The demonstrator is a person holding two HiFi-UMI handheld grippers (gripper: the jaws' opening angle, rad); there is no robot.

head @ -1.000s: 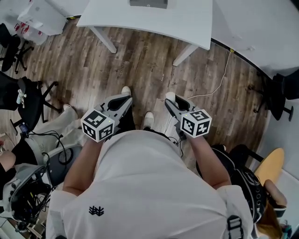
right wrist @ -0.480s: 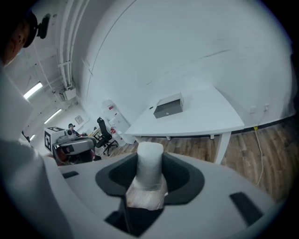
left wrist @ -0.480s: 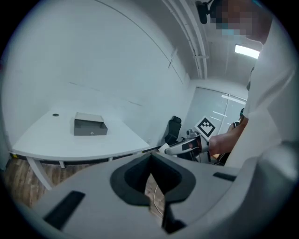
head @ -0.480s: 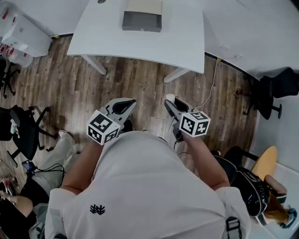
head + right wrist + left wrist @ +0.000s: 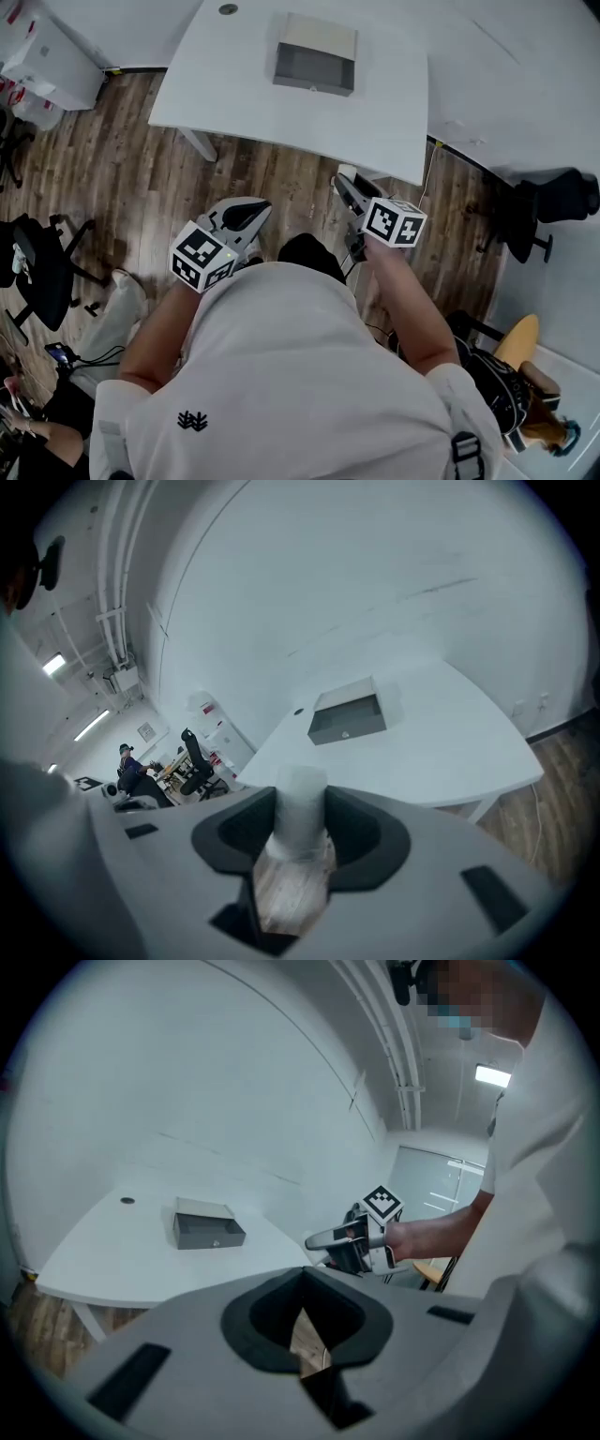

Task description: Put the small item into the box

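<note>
A grey open box (image 5: 314, 56) with a pale lid stands on the white table (image 5: 244, 84), far ahead of both grippers. My right gripper (image 5: 345, 178) is held over the wooden floor just short of the table's near edge, shut on a small white cylinder (image 5: 300, 808) that sticks up between the jaws. In the right gripper view the box (image 5: 349, 714) lies beyond the cylinder. My left gripper (image 5: 251, 210) hovers lower left of the right one, its jaws together with nothing in them. The left gripper view shows the box (image 5: 206, 1227) and the right gripper (image 5: 347, 1238).
The table's legs (image 5: 197, 145) stand on the wood floor below its near edge. A black office chair (image 5: 553, 202) is at the right, another chair (image 5: 42, 272) at the left. A white cabinet (image 5: 52, 61) stands at the upper left. A cable grommet (image 5: 228, 9) sits in the tabletop.
The person has walked toward the table: the box came into view and now lies closer. Both grippers were carried forward, the right one still shut on the cylinder.
</note>
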